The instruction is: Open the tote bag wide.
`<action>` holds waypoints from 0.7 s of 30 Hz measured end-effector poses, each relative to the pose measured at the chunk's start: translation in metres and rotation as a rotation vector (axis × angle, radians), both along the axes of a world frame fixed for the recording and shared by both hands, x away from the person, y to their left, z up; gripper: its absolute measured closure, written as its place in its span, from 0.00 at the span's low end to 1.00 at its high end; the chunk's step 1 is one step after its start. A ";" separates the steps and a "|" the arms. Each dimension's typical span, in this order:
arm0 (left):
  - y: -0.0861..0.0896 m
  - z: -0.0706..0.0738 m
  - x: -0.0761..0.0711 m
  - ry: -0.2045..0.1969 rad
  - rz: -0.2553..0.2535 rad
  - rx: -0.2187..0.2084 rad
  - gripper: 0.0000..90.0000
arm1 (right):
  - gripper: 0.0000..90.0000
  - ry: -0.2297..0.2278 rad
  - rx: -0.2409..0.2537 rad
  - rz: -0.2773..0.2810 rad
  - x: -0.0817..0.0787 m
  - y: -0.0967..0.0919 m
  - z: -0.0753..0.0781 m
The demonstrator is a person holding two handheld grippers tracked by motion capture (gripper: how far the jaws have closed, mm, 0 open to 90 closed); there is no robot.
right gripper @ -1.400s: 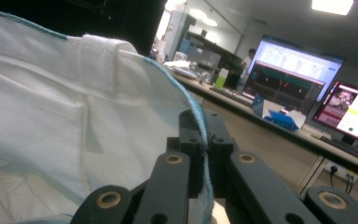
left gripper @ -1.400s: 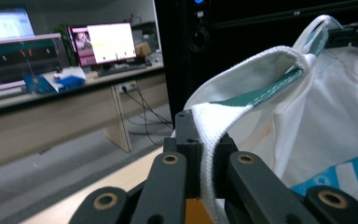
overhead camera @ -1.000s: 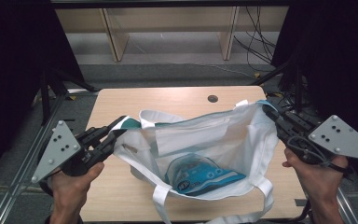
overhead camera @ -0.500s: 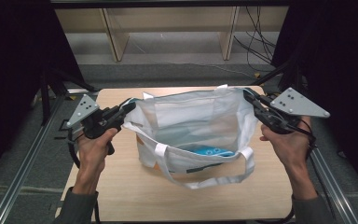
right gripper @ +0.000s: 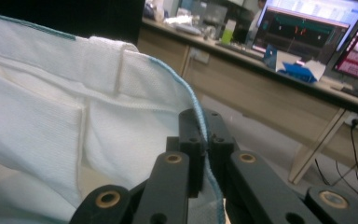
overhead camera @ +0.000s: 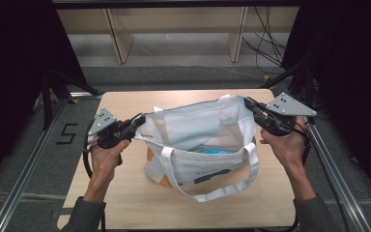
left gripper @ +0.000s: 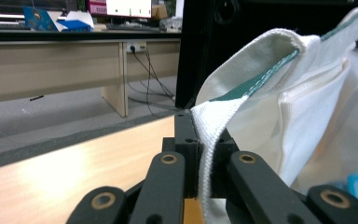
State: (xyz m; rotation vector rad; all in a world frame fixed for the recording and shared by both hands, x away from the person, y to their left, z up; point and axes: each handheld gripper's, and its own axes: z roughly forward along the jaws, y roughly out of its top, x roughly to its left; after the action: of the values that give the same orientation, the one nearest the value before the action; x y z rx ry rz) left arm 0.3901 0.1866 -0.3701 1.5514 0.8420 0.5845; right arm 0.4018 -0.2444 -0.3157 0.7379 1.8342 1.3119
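Two hand-held grippers, each made of matte black plastic. The left gripper [overhead camera: 136, 123] carries a grey three-cornered plate on top, dotted with small dark holes, and a black cable loops down from its body. The right gripper [overhead camera: 249, 104] has the same grey plate, likewise drilled with small holes, and a black cable trailing behind it. Seen close in the gripper views, each has two black linkage arms with brass-coloured round pivot pins, ending in blocky black jaws with small screw holes. The person wears grey long sleeves, cuffs ending at the wrists.
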 end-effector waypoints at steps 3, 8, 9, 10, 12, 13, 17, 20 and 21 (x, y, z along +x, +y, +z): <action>0.000 -0.012 0.001 0.030 -0.013 -0.002 0.92 | 0.98 0.030 -0.001 -0.009 0.004 -0.001 -0.013; 0.002 -0.014 0.001 0.083 -0.046 -0.078 0.70 | 0.98 0.039 0.001 -0.029 0.005 0.000 -0.015; 0.003 -0.014 0.001 0.104 -0.077 -0.094 0.62 | 0.98 0.037 -0.010 -0.035 0.006 0.001 -0.014; 0.004 -0.014 -0.001 0.117 -0.110 -0.106 0.57 | 0.98 0.041 -0.011 -0.051 0.005 0.002 -0.014; 0.004 -0.011 -0.006 0.141 -0.144 -0.115 0.48 | 0.98 0.037 -0.023 -0.056 0.007 0.004 -0.013; 0.005 -0.008 -0.008 0.172 -0.152 -0.137 0.40 | 0.98 0.044 -0.021 -0.056 0.007 0.005 -0.013; 0.009 0.005 -0.019 0.173 -0.174 -0.147 0.26 | 0.98 0.056 -0.019 -0.090 0.008 0.014 -0.016; 0.013 0.017 -0.030 0.173 -0.193 -0.163 0.17 | 0.98 0.041 -0.059 -0.096 0.011 0.017 -0.017; 0.015 0.022 -0.034 0.159 -0.204 -0.166 0.17 | 0.98 0.042 -0.059 -0.095 0.011 0.017 -0.017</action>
State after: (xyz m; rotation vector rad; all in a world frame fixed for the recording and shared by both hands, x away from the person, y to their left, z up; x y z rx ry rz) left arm 0.3560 0.2013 -0.3486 1.5219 0.8182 0.2394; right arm 0.4125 -0.2274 -0.3328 0.8166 1.8393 1.1850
